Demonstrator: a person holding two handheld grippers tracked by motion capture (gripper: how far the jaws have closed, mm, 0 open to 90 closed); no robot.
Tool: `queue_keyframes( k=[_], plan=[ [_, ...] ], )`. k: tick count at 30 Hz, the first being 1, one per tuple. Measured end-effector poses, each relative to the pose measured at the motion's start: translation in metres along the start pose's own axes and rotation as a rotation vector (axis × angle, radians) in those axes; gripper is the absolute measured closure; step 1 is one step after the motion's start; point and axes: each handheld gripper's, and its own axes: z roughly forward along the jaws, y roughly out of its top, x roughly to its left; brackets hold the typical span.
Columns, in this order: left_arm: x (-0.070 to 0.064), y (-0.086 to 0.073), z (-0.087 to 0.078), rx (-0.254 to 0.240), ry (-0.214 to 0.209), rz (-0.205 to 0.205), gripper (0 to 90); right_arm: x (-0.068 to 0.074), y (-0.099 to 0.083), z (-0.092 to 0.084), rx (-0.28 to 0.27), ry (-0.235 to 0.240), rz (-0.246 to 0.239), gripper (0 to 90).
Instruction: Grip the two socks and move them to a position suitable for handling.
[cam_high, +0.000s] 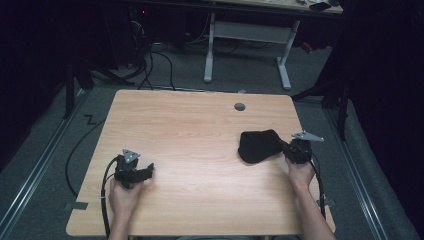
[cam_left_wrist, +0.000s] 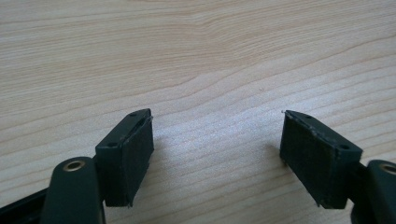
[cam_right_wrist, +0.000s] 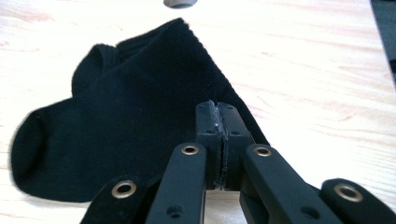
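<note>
A black sock (cam_high: 257, 145) lies crumpled on the right side of the wooden table (cam_high: 190, 125). My right gripper (cam_high: 285, 147) reaches its right end from the table's right edge. In the right gripper view the jaws are pressed together at the near edge of the sock (cam_right_wrist: 116, 121), and the right gripper (cam_right_wrist: 217, 112) pinches the fabric there. My left gripper (cam_high: 150, 170) rests low over the table's front left, far from the sock. In its own view the left gripper (cam_left_wrist: 217, 154) stands wide open over bare wood, nothing between its pads (cam_left_wrist: 126, 158).
A round grey cable hole (cam_high: 240, 106) sits in the table top behind the sock. Beyond the table stands another desk on white legs (cam_high: 210, 50), with cables on the floor (cam_high: 150, 65). A person's forearms enter from the front edge.
</note>
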Motion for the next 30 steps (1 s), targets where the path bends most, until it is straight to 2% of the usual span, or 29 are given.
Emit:
queue_keyframes(
  k=[4,15,30],
  plan=[
    [0.000,0.000,0.000,0.000,0.000,0.000,26.1,0.002,0.006,-0.007,-0.016,0.001,-0.016,89.2],
    [0.000,0.000,0.000,0.000,0.000,0.000,26.1,0.015,0.032,-0.029,-0.103,0.022,-0.075,89.2],
    [0.000,0.000,0.000,0.000,0.000,0.000,26.1,0.040,0.057,-0.054,-0.168,0.063,-0.160,89.2]
  ],
)
